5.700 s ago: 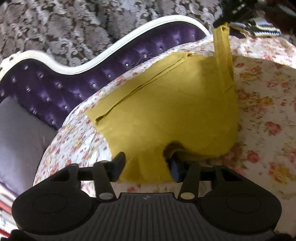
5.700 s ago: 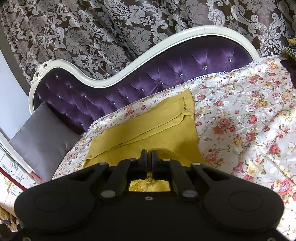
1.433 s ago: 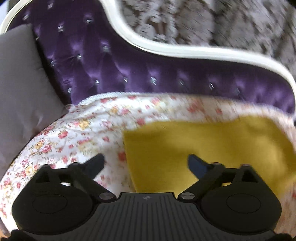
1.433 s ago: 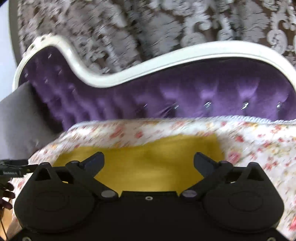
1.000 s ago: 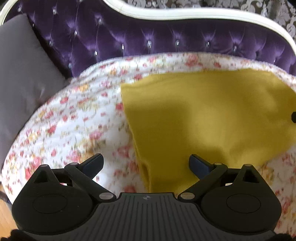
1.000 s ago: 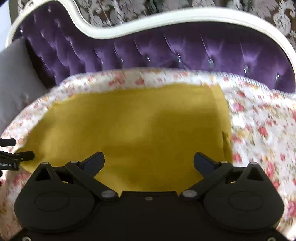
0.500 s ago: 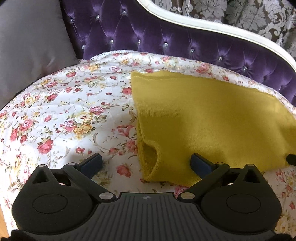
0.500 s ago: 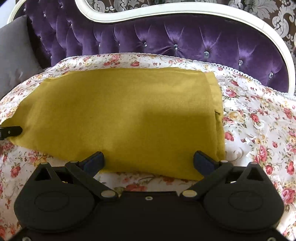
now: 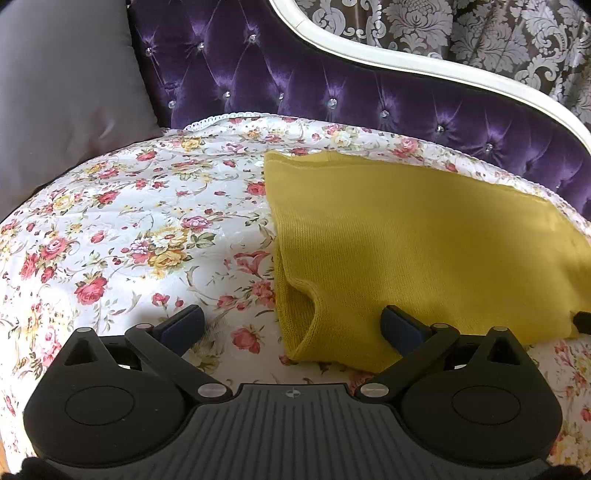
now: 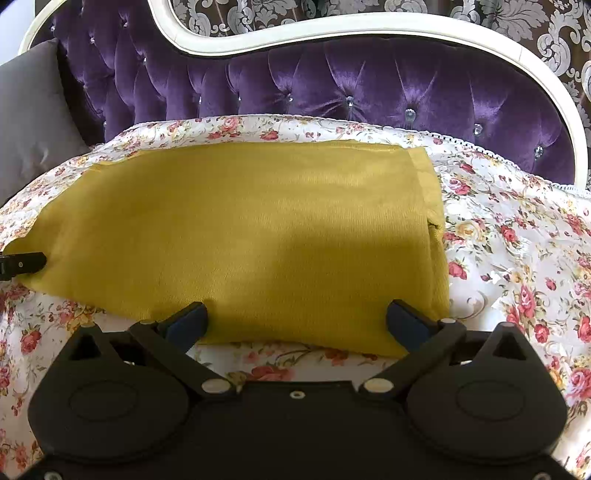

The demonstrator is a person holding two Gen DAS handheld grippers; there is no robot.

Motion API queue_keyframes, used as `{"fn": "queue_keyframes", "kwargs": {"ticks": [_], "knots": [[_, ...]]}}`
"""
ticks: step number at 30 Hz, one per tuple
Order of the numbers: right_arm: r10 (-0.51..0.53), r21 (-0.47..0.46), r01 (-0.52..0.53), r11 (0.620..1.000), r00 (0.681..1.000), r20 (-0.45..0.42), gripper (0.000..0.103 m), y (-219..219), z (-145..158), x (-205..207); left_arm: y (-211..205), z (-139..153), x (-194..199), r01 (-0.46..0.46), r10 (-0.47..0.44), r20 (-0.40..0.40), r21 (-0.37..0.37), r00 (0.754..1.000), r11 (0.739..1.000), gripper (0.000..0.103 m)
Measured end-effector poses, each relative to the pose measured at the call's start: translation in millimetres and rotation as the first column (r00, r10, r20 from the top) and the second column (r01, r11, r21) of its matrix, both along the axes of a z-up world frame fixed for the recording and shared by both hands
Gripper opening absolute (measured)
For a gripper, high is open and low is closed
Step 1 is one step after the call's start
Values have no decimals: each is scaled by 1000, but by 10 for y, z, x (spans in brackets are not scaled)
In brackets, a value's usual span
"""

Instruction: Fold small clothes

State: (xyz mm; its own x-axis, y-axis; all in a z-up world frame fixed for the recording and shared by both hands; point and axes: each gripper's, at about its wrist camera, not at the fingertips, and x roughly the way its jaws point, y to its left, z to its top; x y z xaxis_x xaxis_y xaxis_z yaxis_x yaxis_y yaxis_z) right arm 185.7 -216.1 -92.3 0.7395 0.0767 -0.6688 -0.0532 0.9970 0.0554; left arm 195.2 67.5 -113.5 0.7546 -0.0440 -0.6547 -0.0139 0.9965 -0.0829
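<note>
Both the left gripper and right gripper are spread wide, empty; the folded yellow garment lies just ahead on the floral cover, a grey cushion left.

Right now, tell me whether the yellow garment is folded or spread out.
Folded. The mustard-yellow knit garment lies on the floral cover as a compact rectangle, with doubled layers showing at its left end in the left wrist view.

I see a white floral bedspread with a lace edge covering the seat. Behind it rises a tufted purple velvet backrest with a curved white frame. A grey cushion leans at the left, with damask wallpaper beyond.
</note>
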Motion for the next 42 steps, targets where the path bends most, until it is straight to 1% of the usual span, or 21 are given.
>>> {"fn": "queue_keyframes", "kwargs": {"ticks": [10, 13, 17, 21, 24, 27, 30, 33, 35, 37, 39, 40, 42], "knots": [[1, 10, -1, 1000, 1000, 10, 103, -13, 2, -17, -1, -8, -13, -1, 1, 7, -5, 1000, 1000, 103], [0, 13, 0, 1000, 1000, 11, 103, -13, 2, -24, 40, 16, -10, 5, -5, -7, -34, 1000, 999, 102], [-1, 19, 0, 1000, 1000, 14, 103, -18, 4, -27, 70, 128, 7, 22, -24, -49, -35, 998, 999, 100], [-1, 20, 1, 1000, 1000, 15, 103, -17, 3, -27, 48, 425, -23, 11, -10, 30, -26, 999, 1000, 100], [-1, 21, 0, 1000, 1000, 15, 103, -16, 2, -27, -82, 584, 85, 30, -29, 45, -12, 999, 999, 100], [-2, 28, 2, 1000, 1000, 18, 103, -13, 4, -34, -283, 646, 242, 70, -70, 47, 0, 996, 998, 100], [-3, 39, 2, 999, 1000, 19, 103, -23, 13, -33, -540, 588, 417, 120, -121, 23, 28, 992, 992, 100], [-2, 61, 1, 998, 1000, 21, 103, -56, 24, -35, -754, 452, 572, 147, -147, -12, 29, 989, 989, 100], [0, 96, -2, 995, 1000, 22, 103, -98, 45, -35, -858, 348, 645, 151, -150, -37, 27, 988, 988, 100], [7, 171, -10, 985, 1000, 19, 103, -196, 80, -24, -942, 229, 716, 154, -151, -68, 39, 986, 987, 100], [18, 287, -23, 958, 1000, 22, 103, -363, 139, -17, -991, 106, 752, 157, -150, -99, 69, 984, 985, 101], [17, 343, -29, 939, 999, 36, 103, -461, 174, -22, -990, 80, 738, 159, -152, -89, 79, 984, 984, 103], [-11, 428, -22, 904, 997, 76, 103, -673, 240, -28, -974, 44, 701, 153, -149, -64, 67, 987, 986, 103]]}}
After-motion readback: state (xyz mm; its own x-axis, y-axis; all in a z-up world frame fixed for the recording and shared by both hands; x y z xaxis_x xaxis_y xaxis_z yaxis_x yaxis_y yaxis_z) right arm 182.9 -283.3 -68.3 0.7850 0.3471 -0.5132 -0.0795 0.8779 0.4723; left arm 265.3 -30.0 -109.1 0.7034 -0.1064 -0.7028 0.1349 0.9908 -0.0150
